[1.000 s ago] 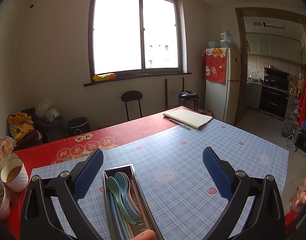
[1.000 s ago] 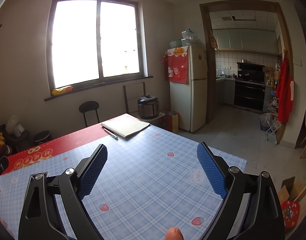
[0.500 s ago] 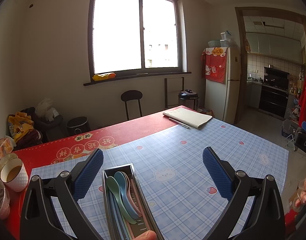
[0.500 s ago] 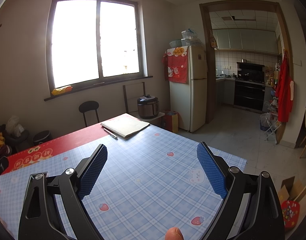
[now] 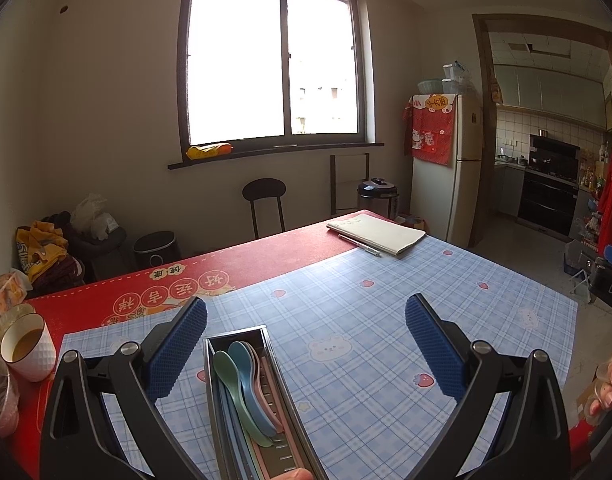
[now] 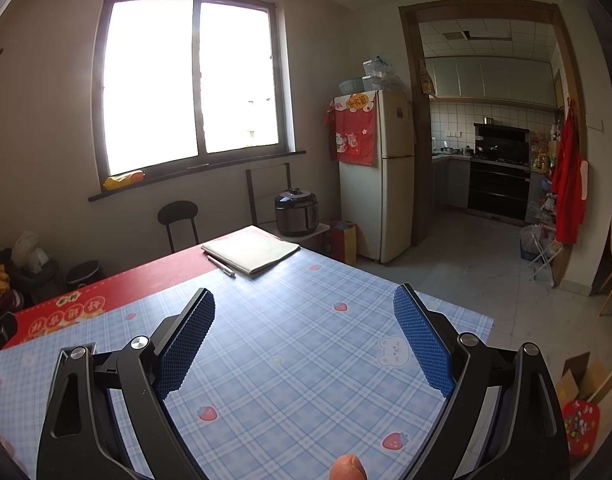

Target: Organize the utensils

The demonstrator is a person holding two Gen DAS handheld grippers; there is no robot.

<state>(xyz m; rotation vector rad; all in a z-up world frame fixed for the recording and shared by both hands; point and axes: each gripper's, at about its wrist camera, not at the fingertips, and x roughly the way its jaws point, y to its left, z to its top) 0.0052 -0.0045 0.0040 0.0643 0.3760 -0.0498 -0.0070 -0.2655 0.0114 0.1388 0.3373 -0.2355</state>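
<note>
A long metal utensil tray [image 5: 290, 412] lies on the blue plaid tablecloth, just inside my left gripper's left finger. In it lie a green spoon [image 5: 230, 376], a blue spoon [image 5: 246, 364] and pink utensils [image 5: 268, 380] side by side. My left gripper [image 5: 304, 340] stands open above the tray, touching nothing. My right gripper [image 6: 304, 332] is open over bare cloth with nothing between its fingers. A corner of the tray [image 6: 91, 346] peeks out at the left in the right wrist view.
A notebook [image 5: 376, 234] with a pen [image 5: 360, 245] lies at the table's far edge. A white cup of brown drink [image 5: 26, 348] and snack packets stand at the left edge. A fingertip [image 6: 348, 467] shows at the bottom. A chair, cooker and fridge stand beyond.
</note>
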